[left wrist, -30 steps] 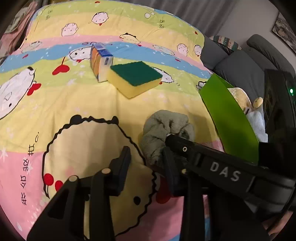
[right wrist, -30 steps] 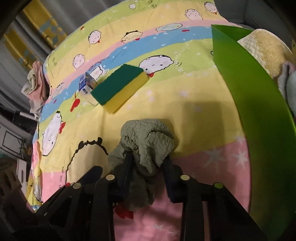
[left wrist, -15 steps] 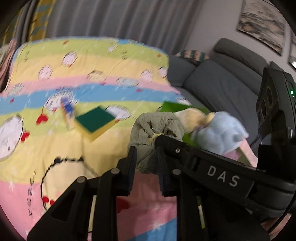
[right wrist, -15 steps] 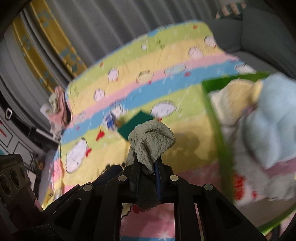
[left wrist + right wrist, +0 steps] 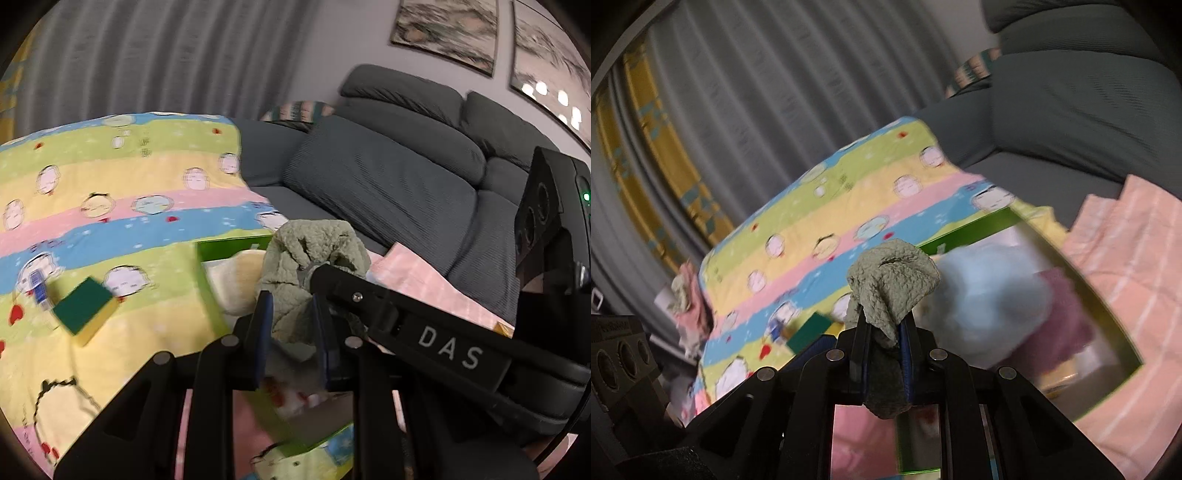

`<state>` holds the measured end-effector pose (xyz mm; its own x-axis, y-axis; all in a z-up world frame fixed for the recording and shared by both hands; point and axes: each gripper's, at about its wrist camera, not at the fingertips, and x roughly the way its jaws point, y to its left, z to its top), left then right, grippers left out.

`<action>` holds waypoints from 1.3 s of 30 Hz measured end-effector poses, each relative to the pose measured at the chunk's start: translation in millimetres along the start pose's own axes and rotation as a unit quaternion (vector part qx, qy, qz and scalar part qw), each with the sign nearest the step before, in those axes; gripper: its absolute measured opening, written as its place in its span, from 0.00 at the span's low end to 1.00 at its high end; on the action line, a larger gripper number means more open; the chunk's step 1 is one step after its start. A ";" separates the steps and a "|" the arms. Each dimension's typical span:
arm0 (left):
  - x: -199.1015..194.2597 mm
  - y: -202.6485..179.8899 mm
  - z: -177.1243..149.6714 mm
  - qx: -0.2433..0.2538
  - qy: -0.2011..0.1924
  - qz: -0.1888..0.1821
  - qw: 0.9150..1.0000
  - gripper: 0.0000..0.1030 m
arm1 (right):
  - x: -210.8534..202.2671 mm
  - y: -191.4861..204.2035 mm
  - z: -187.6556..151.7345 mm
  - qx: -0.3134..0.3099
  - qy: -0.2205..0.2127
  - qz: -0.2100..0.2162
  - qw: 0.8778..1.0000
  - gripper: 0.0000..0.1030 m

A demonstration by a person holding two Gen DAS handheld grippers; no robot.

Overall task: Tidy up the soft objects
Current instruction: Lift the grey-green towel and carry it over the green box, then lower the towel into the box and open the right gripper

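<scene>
Crumpled sage-green cloth [image 5: 314, 258], lifted, bunched above green box [image 5: 979, 229]

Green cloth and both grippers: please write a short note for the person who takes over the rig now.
Left gripper: shut on the green cloth.
Right gripper: shut on the same cloth.
Cloth is lifted, near the green box.
Done: light blue, cream and purple soft items lie in the box.
Left: put the cloth in; the sponge lies on the striped blanket.
</scene>
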<state>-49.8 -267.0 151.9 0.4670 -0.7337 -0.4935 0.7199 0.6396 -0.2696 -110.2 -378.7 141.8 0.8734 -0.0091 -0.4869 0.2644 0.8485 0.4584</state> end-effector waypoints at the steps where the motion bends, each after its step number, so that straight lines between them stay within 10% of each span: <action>1: 6.3 -5.8 1.5 0.006 0.005 -0.005 1.000 0.18 | -3.4 -6.8 2.7 0.006 -0.007 -0.009 1.000 0.15; 20: 61.8 -20.9 -17.0 -0.031 0.087 -0.015 0.996 0.21 | 16.0 -100.8 8.3 0.075 0.014 -0.142 0.987 0.15; 25: 33.4 -4.9 -14.7 -0.041 0.072 0.009 0.997 0.39 | 12.0 -103.9 11.0 0.078 0.010 -0.130 0.988 0.15; 30: 3.3 22.4 -13.9 -0.064 0.066 0.056 0.994 0.61 | -0.5 -91.9 13.4 0.068 -0.010 -0.126 0.990 0.69; 39: -53.9 76.8 -33.6 -0.097 0.044 0.154 0.982 0.77 | -25.1 -58.4 14.2 0.035 -0.059 -0.088 0.994 0.85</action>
<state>-36.9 -170.6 130.1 0.5944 -0.4814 -0.6441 0.4361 0.8660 -0.2447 -141.7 -435.5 137.8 0.8519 -0.2199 -0.4754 0.4416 0.7895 0.4262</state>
